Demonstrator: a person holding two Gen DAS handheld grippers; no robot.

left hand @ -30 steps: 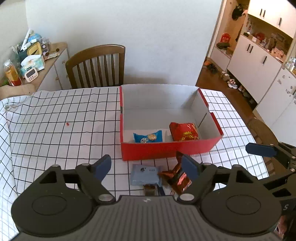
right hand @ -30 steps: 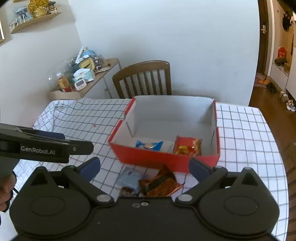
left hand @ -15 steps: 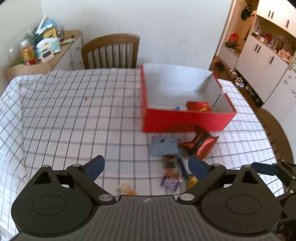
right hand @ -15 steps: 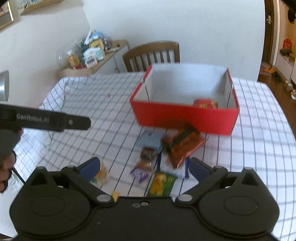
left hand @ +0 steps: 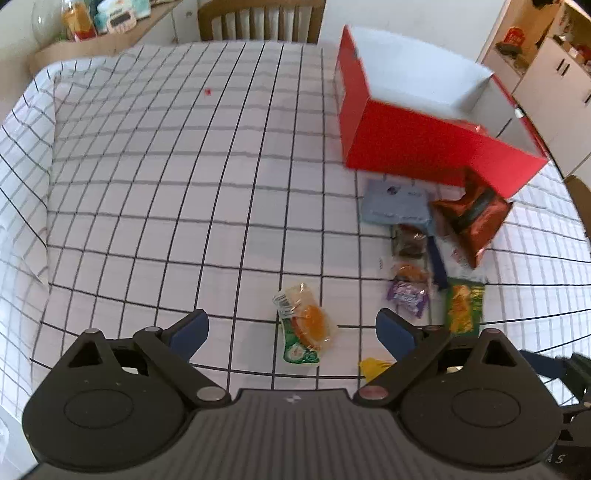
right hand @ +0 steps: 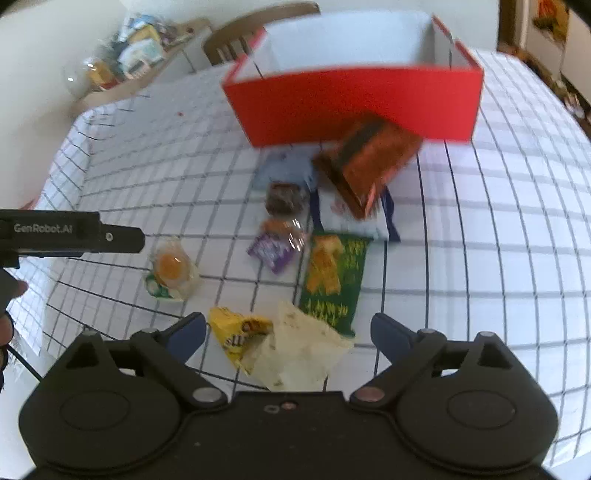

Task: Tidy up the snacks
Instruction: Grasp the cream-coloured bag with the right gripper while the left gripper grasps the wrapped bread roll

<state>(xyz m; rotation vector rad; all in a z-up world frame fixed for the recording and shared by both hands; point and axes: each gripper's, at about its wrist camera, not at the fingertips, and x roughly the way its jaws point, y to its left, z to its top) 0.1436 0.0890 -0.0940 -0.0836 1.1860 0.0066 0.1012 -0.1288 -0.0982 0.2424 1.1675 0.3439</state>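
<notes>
A red box (left hand: pixel 424 144) (right hand: pixel 354 99) with a white inside stands on the checked tablecloth. Before it lies a heap of snacks: a pale blue packet (left hand: pixel 395 205), a brown-orange bag (left hand: pixel 471 218) (right hand: pixel 369 162), a purple packet (left hand: pixel 406 297) (right hand: pixel 271 251) and a green packet (left hand: pixel 461 306) (right hand: pixel 332 277). A clear packet with an orange sweet (left hand: pixel 304 326) (right hand: pixel 171 271) lies apart, between the open fingers of my left gripper (left hand: pixel 291 328). My right gripper (right hand: pixel 286 330) is open over a yellow packet (right hand: pixel 238 332) and a pale wrapper (right hand: pixel 295 350).
A wooden chair (left hand: pixel 258 20) stands behind the table. A sideboard (left hand: pixel 99 37) with bottles and boxes is at the far left. White cupboards (left hand: pixel 554 70) are at the right. The left gripper's side (right hand: pixel 70 232) crosses the right wrist view.
Both grippers have pulled back from the box and lowered toward the near snacks. The box's contents have dropped out of sight; the nearer packets have come into view.
</notes>
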